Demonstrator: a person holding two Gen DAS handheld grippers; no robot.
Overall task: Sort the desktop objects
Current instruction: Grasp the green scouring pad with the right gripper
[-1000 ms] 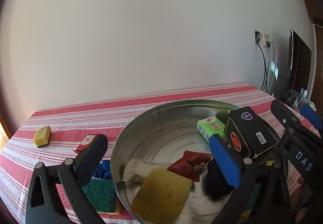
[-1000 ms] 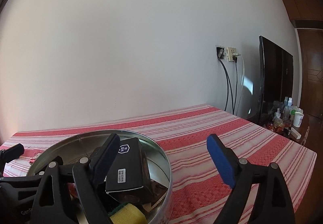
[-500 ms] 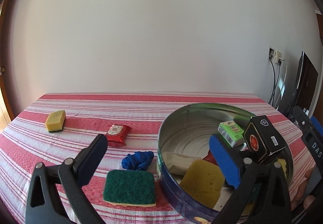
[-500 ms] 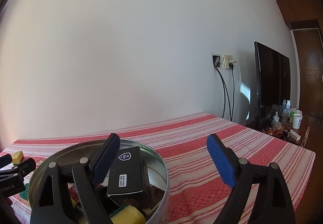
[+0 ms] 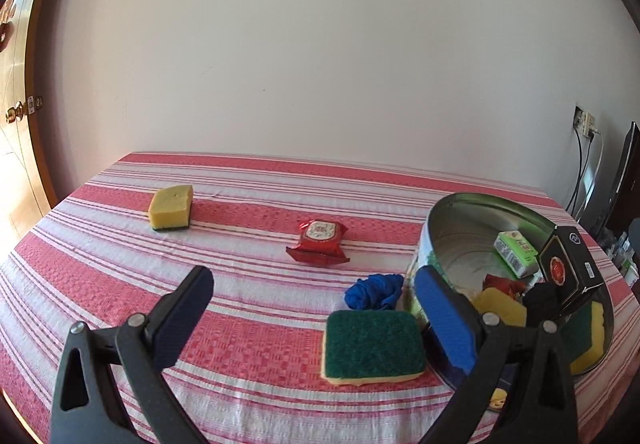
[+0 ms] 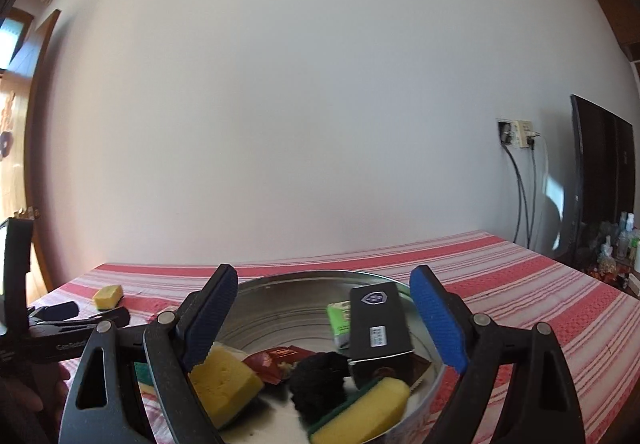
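A round metal tin (image 5: pixel 448 220) (image 6: pixel 280 284) on the striped cloth holds a black box (image 5: pixel 570 272) (image 6: pixel 378 326), a green packet (image 5: pixel 516 254), yellow sponges (image 6: pixel 224 376), a red wrapper (image 6: pixel 276 360) and a black ball (image 6: pixel 320 376). On the cloth left of the tin lie a green-topped sponge (image 5: pixel 372 342), a blue cloth bundle (image 5: pixel 374 292), a red snack packet (image 5: pixel 320 242) and a yellow sponge (image 5: pixel 171 206). My left gripper (image 5: pixel 316 320) is open and empty above the cloth, its right finger by the tin's wall. My right gripper (image 6: pixel 332 318) is open and empty over the tin.
The table (image 5: pixel 100 284) has its left and near edges close by. A wall stands behind it. A wooden door (image 5: pixel 20 124) is at far left. A wall socket with cables (image 6: pixel 520 164) and a dark screen (image 6: pixel 600 180) are at the right.
The left gripper has swung left, away from the tin, bringing the loose sponges, packet and blue bundle into view. The right gripper has turned left and now sits over the tin.
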